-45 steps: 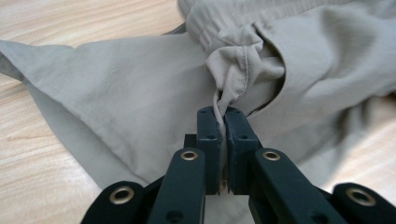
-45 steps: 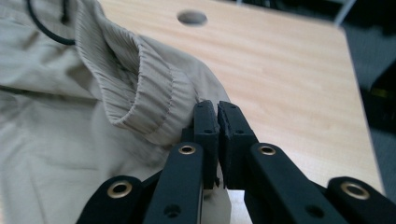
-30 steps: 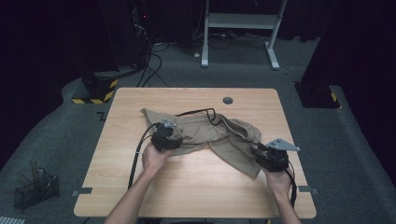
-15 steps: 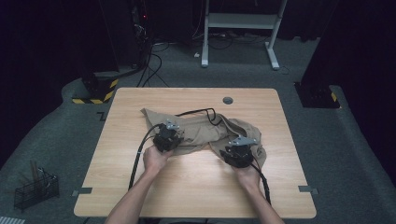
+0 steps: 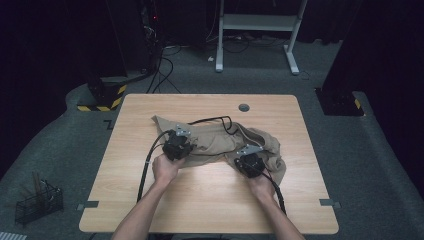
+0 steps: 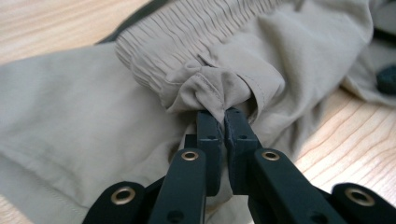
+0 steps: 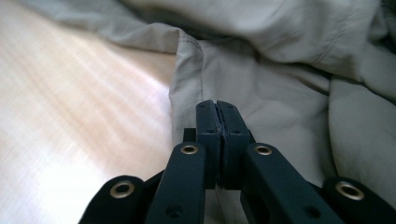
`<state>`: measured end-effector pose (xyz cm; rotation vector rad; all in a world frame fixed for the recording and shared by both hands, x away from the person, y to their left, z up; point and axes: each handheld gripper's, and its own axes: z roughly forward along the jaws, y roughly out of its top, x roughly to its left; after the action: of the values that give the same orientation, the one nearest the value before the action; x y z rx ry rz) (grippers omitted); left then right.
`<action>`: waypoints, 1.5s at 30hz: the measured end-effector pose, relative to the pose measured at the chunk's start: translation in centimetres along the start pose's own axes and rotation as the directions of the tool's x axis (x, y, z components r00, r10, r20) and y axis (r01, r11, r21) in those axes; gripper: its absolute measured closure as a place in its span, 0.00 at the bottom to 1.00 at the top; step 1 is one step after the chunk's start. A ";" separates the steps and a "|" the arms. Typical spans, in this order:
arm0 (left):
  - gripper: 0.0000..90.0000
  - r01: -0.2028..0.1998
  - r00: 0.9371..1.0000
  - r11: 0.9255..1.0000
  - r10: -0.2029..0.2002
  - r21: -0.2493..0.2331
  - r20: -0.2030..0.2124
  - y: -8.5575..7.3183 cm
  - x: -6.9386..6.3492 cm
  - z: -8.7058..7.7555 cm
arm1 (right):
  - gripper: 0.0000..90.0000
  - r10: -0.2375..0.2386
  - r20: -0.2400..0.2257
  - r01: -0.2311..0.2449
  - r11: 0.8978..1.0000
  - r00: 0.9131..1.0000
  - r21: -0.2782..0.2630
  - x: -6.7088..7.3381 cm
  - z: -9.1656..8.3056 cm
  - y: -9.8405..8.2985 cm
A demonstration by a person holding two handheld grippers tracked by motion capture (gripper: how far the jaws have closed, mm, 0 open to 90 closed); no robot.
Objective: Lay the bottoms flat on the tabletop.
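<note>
Your left gripper (image 6: 223, 112) pinches a bunched fold of the tan garment (image 5: 215, 142) mid-table (image 5: 150, 210), while your right gripper (image 7: 217, 105), at its four o'clock edge, is closed over cloth, grip unclear.

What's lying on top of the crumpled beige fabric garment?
On the crumpled beige fabric garment lie both grippers: the left gripper pinches a fold by the gathered band; the right gripper rests shut. A black cable crosses it. The light wooden table beneath it is covered.
</note>
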<state>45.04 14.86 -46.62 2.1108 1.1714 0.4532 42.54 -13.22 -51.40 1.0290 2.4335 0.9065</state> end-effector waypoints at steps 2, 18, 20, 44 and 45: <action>0.96 -0.001 1.000 1.000 0.001 -0.012 -0.009 0.2 0.0 -0.4 | 0.99 -0.016 -0.006 0.016 1.000 1.000 0.001 0.2 -0.4 -0.3; 0.96 0.031 0.997 0.999 -0.034 -0.042 -0.068 1.6 0.6 -0.8 | 0.96 -0.013 -0.075 0.012 1.000 0.997 -0.023 0.4 -6.4 -6.0; 0.96 0.028 0.997 0.999 -0.031 -0.039 -0.064 1.5 0.4 -0.7 | 0.91 -0.006 -0.071 0.003 0.999 0.997 -0.045 0.6 -6.3 -5.5; 0.96 0.015 0.991 1.000 -0.017 -0.019 -0.135 1.7 1.9 0.1 | 0.98 -0.135 -0.143 0.131 0.991 0.980 -0.032 4.9 -1.2 -1.0; 0.96 0.017 0.989 1.000 -0.019 -0.018 -0.144 1.8 2.1 0.0 | 1.00 -0.148 -0.148 0.145 0.989 0.978 -0.027 4.5 -2.0 -1.9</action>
<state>47.29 15.97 -45.37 2.0799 1.2622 0.6147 37.52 -11.78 -51.49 0.7888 2.5807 0.9831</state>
